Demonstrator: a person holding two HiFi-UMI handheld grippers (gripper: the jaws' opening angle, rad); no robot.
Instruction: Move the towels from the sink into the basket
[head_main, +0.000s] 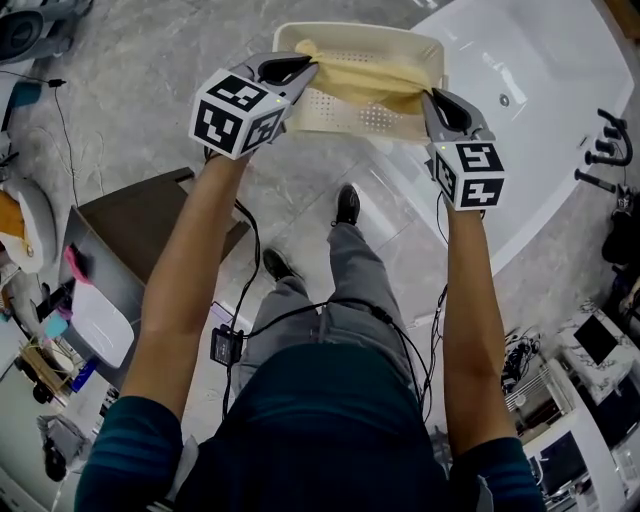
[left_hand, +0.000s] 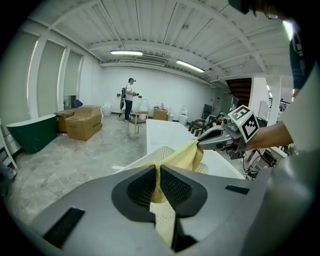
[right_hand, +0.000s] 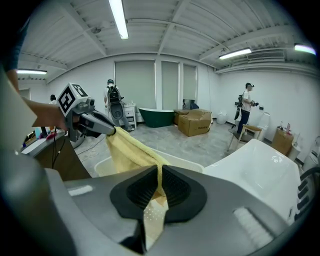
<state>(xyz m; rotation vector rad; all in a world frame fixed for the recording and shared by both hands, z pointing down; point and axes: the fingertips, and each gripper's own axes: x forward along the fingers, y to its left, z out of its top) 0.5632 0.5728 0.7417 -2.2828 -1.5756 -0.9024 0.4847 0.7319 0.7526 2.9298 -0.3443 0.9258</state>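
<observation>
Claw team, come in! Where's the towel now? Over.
Left claw, right claw both shut on towel. Towel stretched over basket, not let go yet. Nothing in the way.

The towel (head_main: 372, 78) over the basket (head_main: 345, 112) is soft yellow cloth with a matt, nappy pile. The basket itself looks like matt cream plastic, its walls pierced with rows of small holes. Just right of the basket the sink (head_main: 545, 95) is smooth, glossy white, the floor (head_main: 140, 95) left of the basket is smooth grey marbled stone or tile with a faint sheen, and above the basket the left gripper (left_hand: 159, 182) and right gripper (right_hand: 161, 187) have matt grey plastic shells and black, finely ribbed pads (left_hand: 141, 186).
</observation>
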